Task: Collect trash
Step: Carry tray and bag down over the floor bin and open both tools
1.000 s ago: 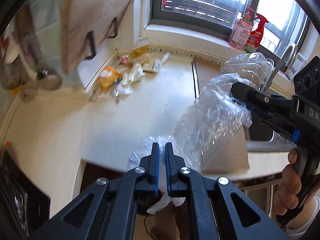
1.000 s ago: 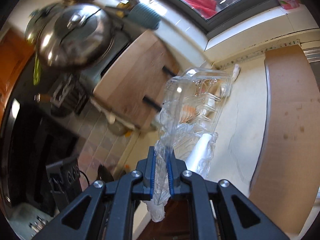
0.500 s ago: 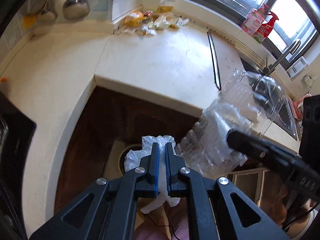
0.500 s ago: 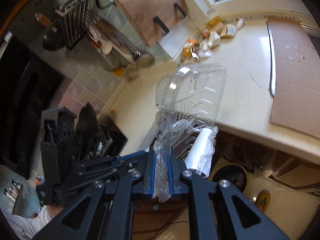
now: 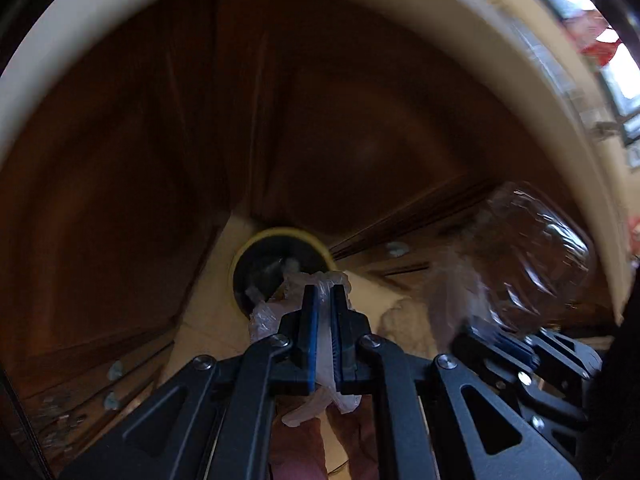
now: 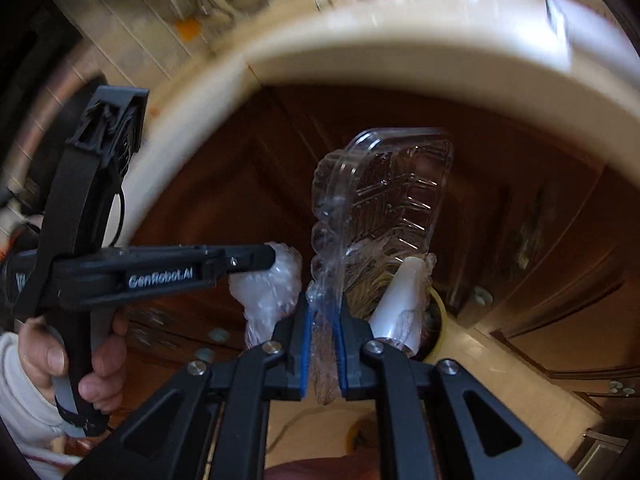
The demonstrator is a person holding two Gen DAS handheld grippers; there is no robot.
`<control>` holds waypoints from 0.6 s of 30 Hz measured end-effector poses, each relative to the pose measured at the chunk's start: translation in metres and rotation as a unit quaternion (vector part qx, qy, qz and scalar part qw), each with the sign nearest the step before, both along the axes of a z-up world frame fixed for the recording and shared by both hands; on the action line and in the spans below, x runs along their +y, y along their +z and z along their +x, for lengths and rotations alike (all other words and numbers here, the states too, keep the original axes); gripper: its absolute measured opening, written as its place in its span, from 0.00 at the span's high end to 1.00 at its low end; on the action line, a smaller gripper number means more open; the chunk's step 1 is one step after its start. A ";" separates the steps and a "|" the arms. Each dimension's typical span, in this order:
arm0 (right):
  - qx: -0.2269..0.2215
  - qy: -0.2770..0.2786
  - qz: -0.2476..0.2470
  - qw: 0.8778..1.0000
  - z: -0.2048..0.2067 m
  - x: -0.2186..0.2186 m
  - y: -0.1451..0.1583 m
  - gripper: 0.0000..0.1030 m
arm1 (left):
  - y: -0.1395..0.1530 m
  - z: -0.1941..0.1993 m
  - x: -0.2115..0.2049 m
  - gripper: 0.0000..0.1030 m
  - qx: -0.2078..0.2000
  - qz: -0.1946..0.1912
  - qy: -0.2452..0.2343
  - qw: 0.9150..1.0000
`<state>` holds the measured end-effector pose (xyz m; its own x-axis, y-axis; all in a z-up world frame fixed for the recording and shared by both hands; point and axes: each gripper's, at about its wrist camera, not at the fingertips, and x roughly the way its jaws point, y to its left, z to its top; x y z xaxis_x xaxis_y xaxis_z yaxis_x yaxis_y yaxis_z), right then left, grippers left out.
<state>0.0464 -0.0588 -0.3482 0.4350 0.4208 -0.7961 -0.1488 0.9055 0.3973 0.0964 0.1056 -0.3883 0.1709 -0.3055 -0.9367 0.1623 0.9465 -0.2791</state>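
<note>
Left gripper [image 5: 324,300]: I see it pinching a crumpled bag [image 5: 280,304].
Right gripper [image 6: 323,312]: pinching a clear clamshell [image 6: 380,200].
Bin [image 5: 264,256]: half hidden, blurred.

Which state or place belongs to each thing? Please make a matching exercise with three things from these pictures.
Things:
1. clear plastic clamshell container
2. crumpled plastic wrap
3. yellow-rimmed trash bin

States or places:
a. on the floor by the brown cabinets
b. clamped in the left gripper
c. clamped in the right gripper

Pairs: 1-c, 2-b, 3-a
</note>
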 end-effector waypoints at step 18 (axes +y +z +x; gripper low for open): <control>-0.001 0.011 -0.053 0.999 0.048 0.025 -0.185 0.90 | -0.188 0.024 0.012 0.49 0.027 0.057 0.009 0.998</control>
<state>0.0939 -0.0339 -0.5334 0.4271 0.3437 -0.8363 -0.1703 0.9389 0.2990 0.1209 0.1180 -0.5763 0.1233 -0.1945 -0.9731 0.1316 0.9751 -0.1783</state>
